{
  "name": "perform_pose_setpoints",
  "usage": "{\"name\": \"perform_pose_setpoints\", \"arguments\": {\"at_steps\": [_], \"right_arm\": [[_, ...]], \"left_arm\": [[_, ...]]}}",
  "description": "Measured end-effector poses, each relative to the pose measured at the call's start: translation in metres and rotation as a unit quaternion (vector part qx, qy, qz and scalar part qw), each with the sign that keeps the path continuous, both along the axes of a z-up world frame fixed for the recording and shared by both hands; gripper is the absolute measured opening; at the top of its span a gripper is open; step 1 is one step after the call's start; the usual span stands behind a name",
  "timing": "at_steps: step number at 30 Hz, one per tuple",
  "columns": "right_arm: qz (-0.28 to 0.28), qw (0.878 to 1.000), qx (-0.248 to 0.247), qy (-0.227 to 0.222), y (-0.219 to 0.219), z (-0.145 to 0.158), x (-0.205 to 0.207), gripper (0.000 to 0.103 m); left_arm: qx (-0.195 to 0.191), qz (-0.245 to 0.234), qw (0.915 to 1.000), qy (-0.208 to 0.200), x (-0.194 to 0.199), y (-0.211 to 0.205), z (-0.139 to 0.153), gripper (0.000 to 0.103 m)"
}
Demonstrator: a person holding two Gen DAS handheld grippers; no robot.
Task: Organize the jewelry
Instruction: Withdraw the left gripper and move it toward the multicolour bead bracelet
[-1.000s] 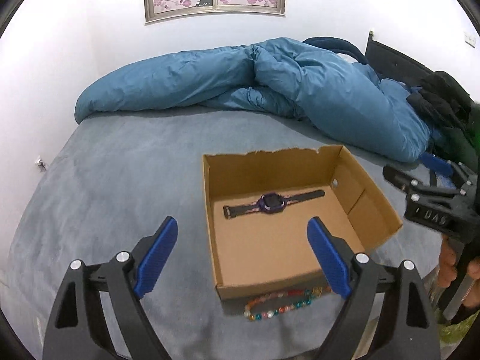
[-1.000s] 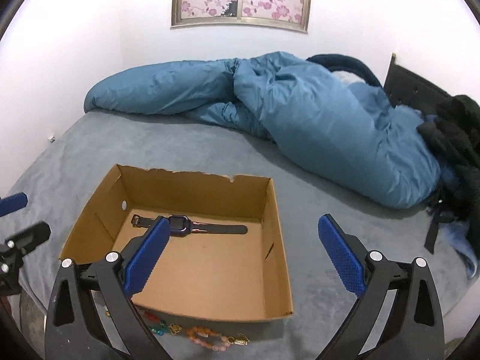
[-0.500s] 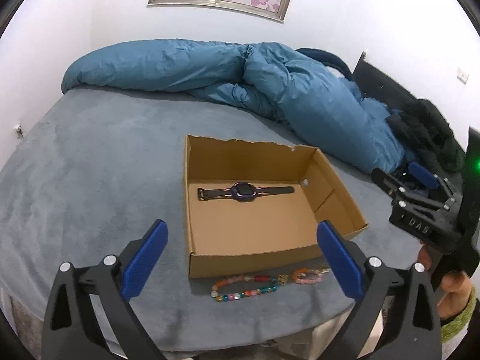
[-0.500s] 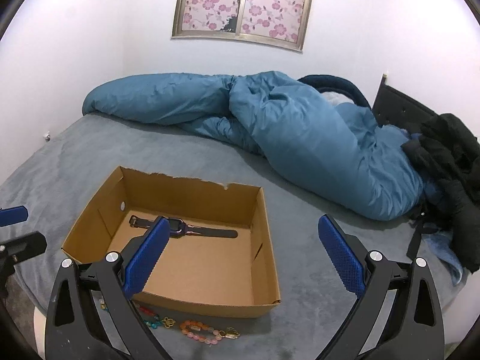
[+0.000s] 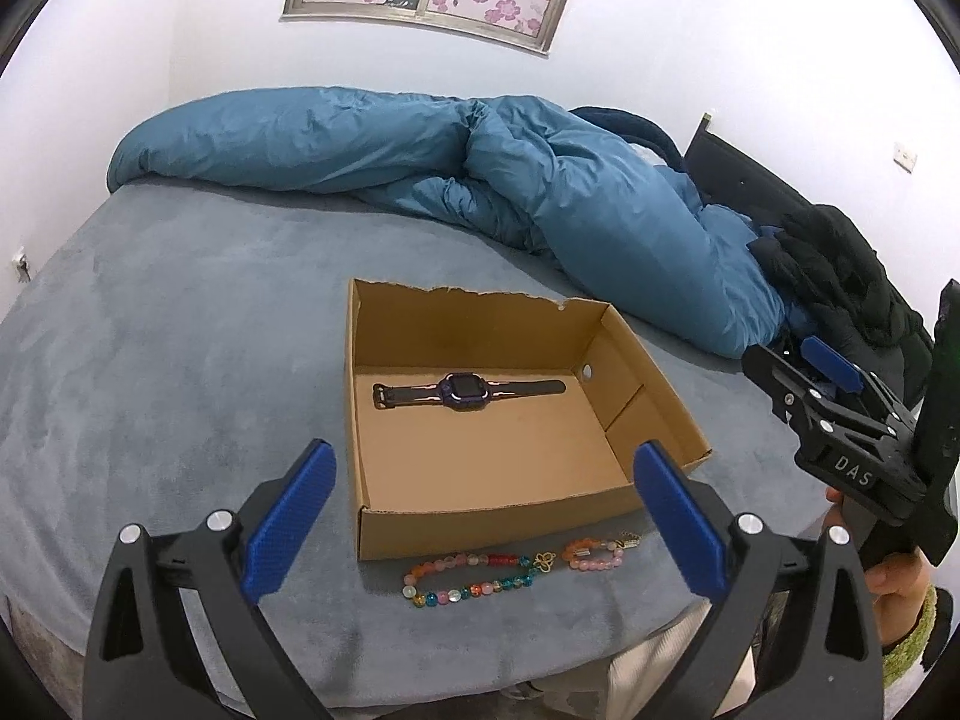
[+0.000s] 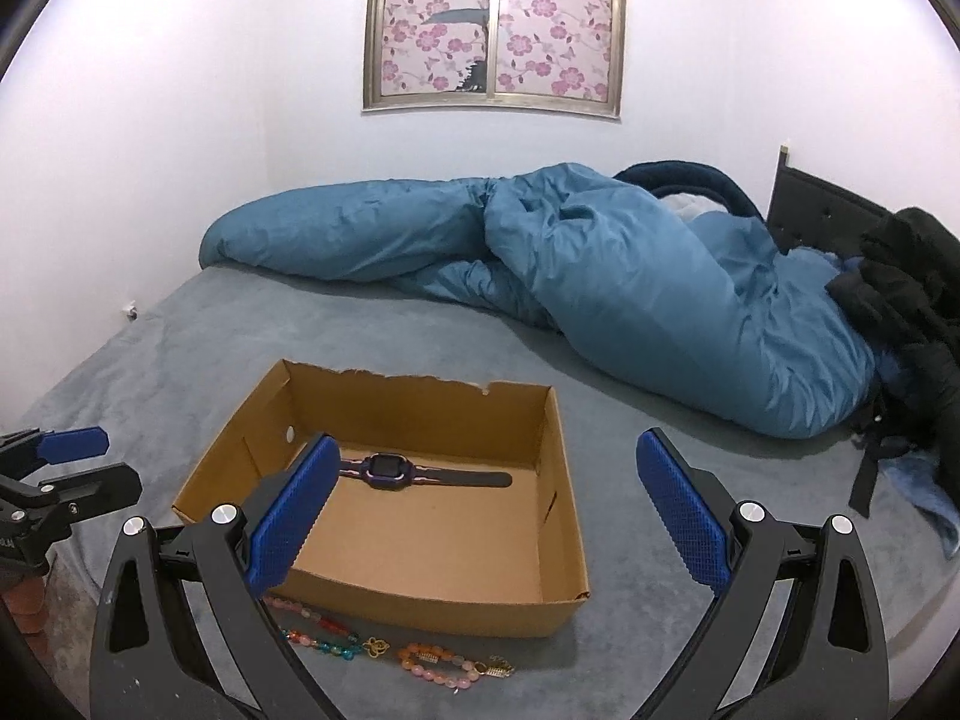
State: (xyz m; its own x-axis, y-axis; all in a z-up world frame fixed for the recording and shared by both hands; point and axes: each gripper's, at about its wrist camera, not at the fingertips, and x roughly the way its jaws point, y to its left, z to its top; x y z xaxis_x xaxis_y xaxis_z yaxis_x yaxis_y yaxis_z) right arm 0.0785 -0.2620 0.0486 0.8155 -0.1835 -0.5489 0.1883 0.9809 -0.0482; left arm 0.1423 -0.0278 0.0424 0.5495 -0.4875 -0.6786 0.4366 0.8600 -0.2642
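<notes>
The bed point(image 5: 150, 360) carried a cardboard box point(image 5: 480, 516) near its front edge. A watch point(image 5: 462, 391) lay inside; a bead bracelet point(image 5: 480, 576) lay outside, at the box's front wall. The left gripper point(image 5: 480, 528) and right gripper point(image 6: 486, 516) were wide open, empty.

The cardboard box point(image 5: 480, 516) is plain tan-brown. The watch point(image 5: 465, 391) has a black strap, a purple case and pink accents. The beaded bracelet point(image 5: 516, 567) mixes orange, pink, red, teal and gold. The bed point(image 5: 180, 330) is grey-blue, the duvet point(image 5: 540, 192) teal-blue. The window point(image 6: 495, 30) shows pink blossoms. Each hand-held gripper has blue textured pads point(image 5: 288, 525) on black arms.
</notes>
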Motion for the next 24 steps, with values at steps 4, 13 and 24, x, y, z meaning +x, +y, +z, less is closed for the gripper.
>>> {"name": "perform_pose_setpoints", "arguments": {"at_steps": [4,13,24], "right_arm": [[0.001,1.000,0.008,-0.004,-0.001,0.000,-0.004,0.095],[0.003,1.000,0.013,-0.008,0.000,0.001,-0.007,0.095],[0.012,0.999,0.031,-0.001,0.003,-0.008,-0.009,0.095]], "left_arm": [[0.004,-0.013,0.9998,-0.016,-0.005,-0.005,0.002,0.097],[0.020,-0.026,0.9987,-0.040,-0.010,-0.012,0.005,0.097],[0.037,-0.015,0.9985,-0.037,-0.010,-0.009,-0.004,0.097]]}}
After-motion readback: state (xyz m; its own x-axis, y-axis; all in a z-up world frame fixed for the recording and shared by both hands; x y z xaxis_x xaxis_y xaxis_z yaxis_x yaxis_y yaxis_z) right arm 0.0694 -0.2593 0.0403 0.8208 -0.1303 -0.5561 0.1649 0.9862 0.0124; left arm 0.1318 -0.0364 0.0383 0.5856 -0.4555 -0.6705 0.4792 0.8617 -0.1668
